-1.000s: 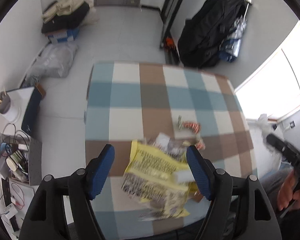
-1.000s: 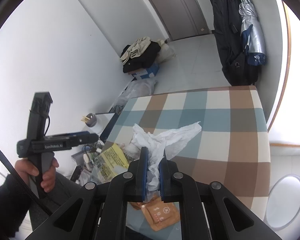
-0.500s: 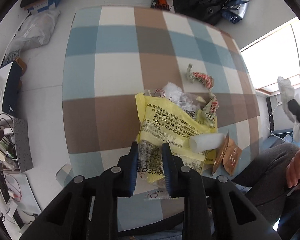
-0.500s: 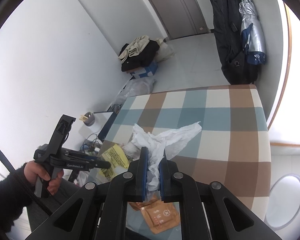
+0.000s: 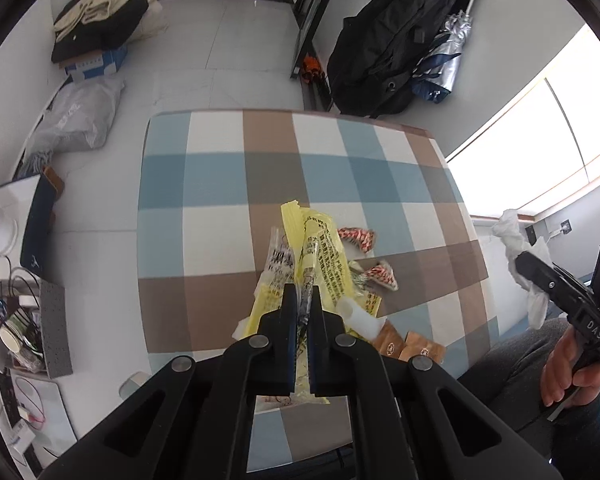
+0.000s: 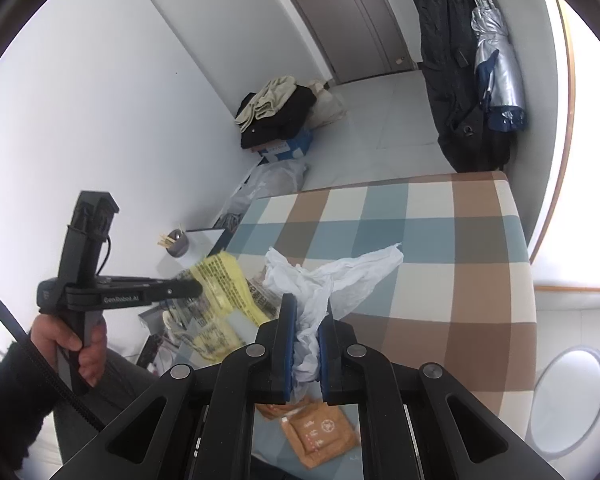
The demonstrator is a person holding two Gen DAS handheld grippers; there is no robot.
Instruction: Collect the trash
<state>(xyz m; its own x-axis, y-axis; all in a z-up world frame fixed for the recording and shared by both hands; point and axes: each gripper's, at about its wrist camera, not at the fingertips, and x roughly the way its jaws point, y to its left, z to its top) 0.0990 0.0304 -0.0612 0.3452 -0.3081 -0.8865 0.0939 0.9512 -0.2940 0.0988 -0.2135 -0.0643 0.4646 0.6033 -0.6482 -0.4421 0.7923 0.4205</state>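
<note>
Left claw (image 5: pixel 304 304) just snapped shut on yellow wrapper (image 5: pixel 324 256), lifting it clear; right claw (image 6: pixel 307 334) clenched on tissue (image 6: pixel 332 280), hoarding trash.

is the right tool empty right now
No, the right tool is shut on a crumpled white tissue, which sticks out from between its fingers above the checked table.

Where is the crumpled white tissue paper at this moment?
The crumpled white tissue paper is clamped in the right gripper, raised over the checked table's near edge, above the brown paper sachets.
</note>
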